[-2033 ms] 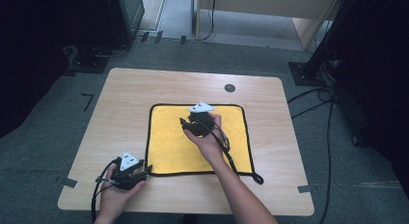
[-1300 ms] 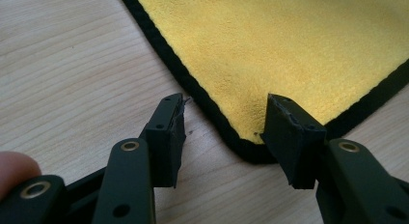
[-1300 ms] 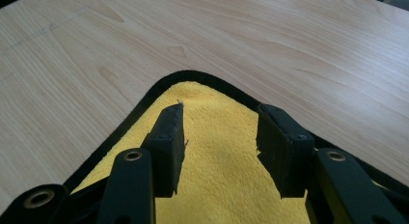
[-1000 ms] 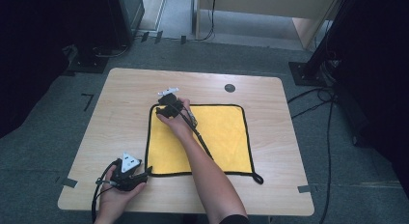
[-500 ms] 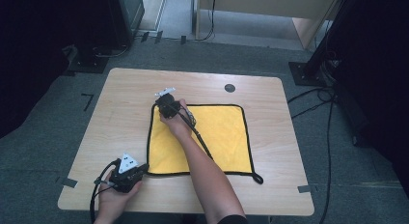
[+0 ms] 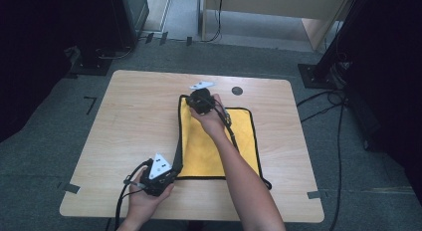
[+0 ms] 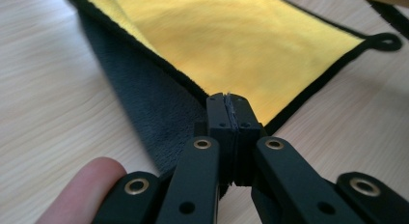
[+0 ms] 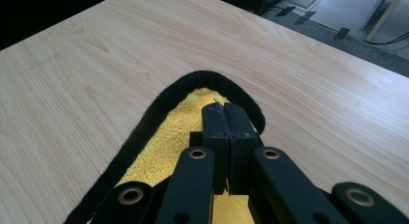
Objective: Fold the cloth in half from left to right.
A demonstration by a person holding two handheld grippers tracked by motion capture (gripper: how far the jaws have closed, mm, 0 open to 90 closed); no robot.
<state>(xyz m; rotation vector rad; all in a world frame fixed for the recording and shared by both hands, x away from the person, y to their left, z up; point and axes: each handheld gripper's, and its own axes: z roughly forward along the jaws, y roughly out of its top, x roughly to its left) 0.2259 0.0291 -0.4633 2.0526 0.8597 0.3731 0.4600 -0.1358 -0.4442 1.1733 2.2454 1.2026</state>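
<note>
Now that both sets of jaws have just clamped shut on the yellow cloth (image 6: 219,141), left gripper (image 6: 158,175) at its near corner, right gripper (image 6: 200,99) at its far corner, the left edge lifts off the bench (image 6: 124,121) and begins folding rightward.

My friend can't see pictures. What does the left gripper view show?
The left gripper is shut on a corner of a yellow cloth with black edging, lifting it so the grey underside shows, over a pale wooden table.
</note>
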